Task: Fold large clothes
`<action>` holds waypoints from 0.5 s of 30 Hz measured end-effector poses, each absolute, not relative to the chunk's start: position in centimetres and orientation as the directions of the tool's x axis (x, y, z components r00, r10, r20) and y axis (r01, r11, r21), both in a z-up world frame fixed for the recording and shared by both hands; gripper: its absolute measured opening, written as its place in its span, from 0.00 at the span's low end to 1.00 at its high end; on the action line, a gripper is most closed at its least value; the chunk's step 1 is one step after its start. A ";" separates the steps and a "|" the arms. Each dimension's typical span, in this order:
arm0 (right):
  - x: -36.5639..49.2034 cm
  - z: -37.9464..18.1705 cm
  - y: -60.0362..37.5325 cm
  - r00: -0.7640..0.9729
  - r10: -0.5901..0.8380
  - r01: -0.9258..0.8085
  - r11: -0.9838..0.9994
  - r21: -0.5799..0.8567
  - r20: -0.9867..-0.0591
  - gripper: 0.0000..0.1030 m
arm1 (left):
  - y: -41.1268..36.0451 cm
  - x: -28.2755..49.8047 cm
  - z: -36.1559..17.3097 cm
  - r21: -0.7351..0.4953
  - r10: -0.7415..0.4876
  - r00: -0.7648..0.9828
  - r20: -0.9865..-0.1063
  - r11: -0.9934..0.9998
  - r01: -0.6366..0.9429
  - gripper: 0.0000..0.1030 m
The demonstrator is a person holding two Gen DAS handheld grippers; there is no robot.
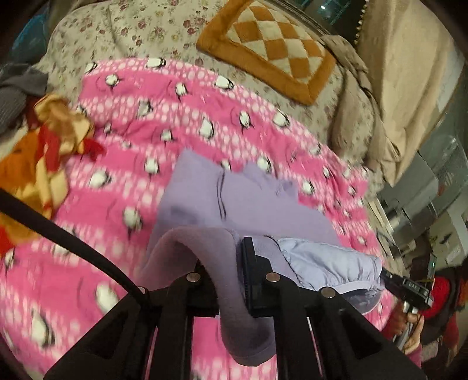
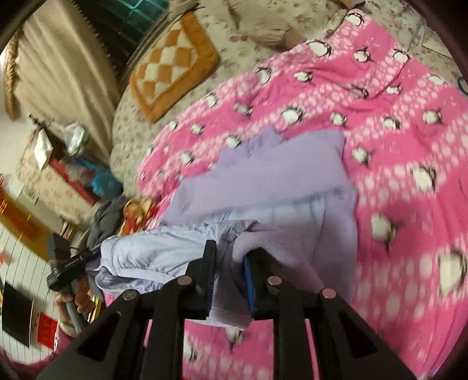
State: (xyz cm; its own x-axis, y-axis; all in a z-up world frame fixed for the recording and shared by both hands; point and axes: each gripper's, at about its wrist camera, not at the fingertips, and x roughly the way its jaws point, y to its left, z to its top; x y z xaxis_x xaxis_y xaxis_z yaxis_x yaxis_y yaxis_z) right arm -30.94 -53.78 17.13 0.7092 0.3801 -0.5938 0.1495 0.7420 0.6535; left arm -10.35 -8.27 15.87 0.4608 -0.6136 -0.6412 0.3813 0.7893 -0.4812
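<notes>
While the soft lilac fleece garment (image 1: 204, 193) is pinched at one edge by the left gripper (image 1: 222, 280) and the right gripper (image 2: 229, 280), its far half is draped ahead on the pink penguin-print blanket (image 1: 117, 163), so folding looks barely half done.

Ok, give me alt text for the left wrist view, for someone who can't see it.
The left gripper is shut on a lilac fleece garment, lifting its edge above a pink penguin-print blanket. An orange checkered cushion lies beyond on a floral bedspread.
</notes>
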 end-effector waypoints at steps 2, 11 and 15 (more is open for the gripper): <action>-28.6 16.7 -55.0 0.710 0.364 0.178 0.736 0.653 -0.603 0.17 | -10.0 -7.4 15.5 -0.470 -0.593 0.471 -0.653 0.805 0.362 0.00; -19.0 11.2 -59.2 0.671 0.302 0.306 0.719 0.624 -0.677 0.17 | -16.1 2.6 10.5 -0.416 -0.502 0.460 -0.733 0.865 0.280 0.00; -16.2 8.5 -60.9 0.677 0.282 0.358 0.681 0.639 -0.679 0.21 | -17.7 5.6 7.5 -0.413 -0.485 0.425 -0.764 0.874 0.255 0.00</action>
State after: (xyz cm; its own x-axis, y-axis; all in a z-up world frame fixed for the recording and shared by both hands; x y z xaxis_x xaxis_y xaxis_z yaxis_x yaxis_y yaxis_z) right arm -16.17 -60.86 8.50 0.6774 0.2820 -0.6794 0.3578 0.6807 0.6392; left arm 5.59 -17.66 7.51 0.4254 -0.4852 -0.7640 0.2554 0.8742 -0.4130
